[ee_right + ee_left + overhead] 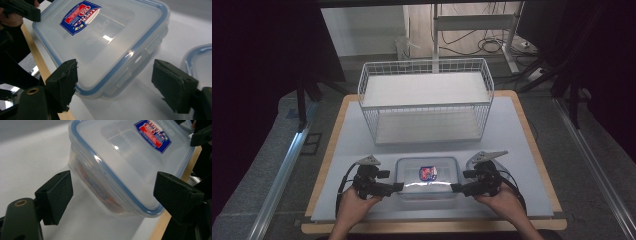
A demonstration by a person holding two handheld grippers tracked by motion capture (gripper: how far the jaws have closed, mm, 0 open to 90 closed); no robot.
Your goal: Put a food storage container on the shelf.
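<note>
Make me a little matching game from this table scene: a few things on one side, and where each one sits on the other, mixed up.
Things:
1. wire basket
2. plastic box
3. left gripper
4. right gripper

Places:
A. at the box's left end, jaws open
B. near edge of the table, between the two grippers
C. at the box's right end, jaws open
D. far part of the table, behind the box

Pairs: 1-D, 2-B, 3-A, 4-C
</note>
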